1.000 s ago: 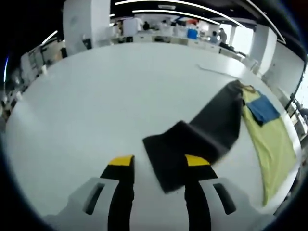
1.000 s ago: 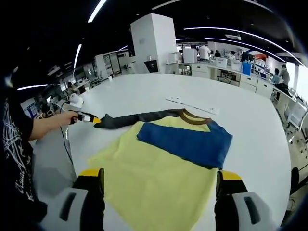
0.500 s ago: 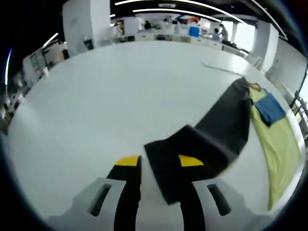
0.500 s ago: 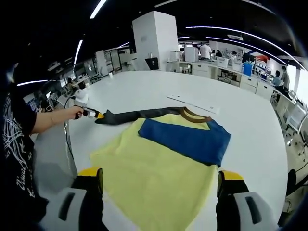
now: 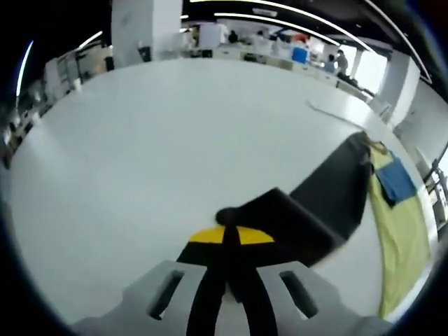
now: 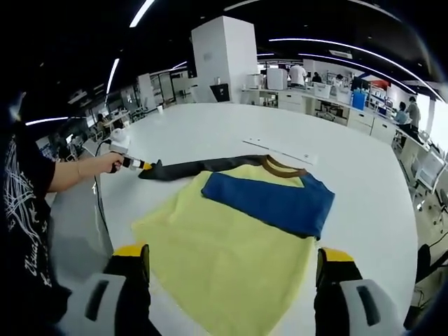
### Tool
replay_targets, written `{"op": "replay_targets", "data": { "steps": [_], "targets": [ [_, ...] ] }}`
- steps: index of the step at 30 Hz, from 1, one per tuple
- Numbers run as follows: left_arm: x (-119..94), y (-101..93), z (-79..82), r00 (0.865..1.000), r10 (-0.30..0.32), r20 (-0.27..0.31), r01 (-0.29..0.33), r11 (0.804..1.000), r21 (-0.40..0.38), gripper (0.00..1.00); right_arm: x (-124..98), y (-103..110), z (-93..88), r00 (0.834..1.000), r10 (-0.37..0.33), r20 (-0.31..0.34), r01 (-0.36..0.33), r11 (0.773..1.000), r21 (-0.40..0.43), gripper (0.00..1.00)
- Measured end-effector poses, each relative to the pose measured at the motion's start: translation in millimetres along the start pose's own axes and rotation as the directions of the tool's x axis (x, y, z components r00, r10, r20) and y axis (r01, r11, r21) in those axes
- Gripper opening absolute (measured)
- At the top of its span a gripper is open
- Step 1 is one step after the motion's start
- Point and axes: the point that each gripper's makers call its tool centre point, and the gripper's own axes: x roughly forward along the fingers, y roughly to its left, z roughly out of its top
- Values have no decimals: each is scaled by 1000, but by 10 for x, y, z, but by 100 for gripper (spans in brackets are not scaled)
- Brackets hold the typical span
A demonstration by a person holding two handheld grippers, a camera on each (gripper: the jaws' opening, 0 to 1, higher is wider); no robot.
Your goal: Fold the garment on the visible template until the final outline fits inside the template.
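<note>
A yellow garment with a brown collar lies flat on the white table. Its blue sleeve is folded across the chest. The dark grey sleeve stretches out to the left, and its cuff end sits between the jaws of my left gripper, which is shut on it. The same gripper appears at the sleeve's end in the right gripper view, held by a hand. My right gripper hangs open over the garment's near hem, holding nothing.
A thin pale strip lies on the table beyond the collar. A person's arm and dark sleeve come in from the left. Desks and people stand far behind. Bare white table spreads left of the grey sleeve.
My left gripper's jaws have closed from wide apart onto the grey sleeve's cuff end. The right gripper has barely moved.
</note>
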Motion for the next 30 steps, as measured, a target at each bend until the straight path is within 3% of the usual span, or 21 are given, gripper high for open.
{"op": "replay_targets", "data": {
  "steps": [4,16,22,30],
  "targets": [
    [3,32,7,1000,-6,13,6,1000,-8,0,35,13,-35,1000,8,4,-8,1000,12,99],
    [-70,348,85,997,69,46,-70,998,9,0,31,55,-161,1000,24,-17,-24,1000,17,99],
    [2,370,201,995,78,67,-82,995,63,0,22,33,-195,1000,21,-13,-20,999,33,99],
    [84,422,203,993,104,57,-106,993,42,0,3,27,-218,1000,6,-14,-5,999,49,100]
  ]
}}
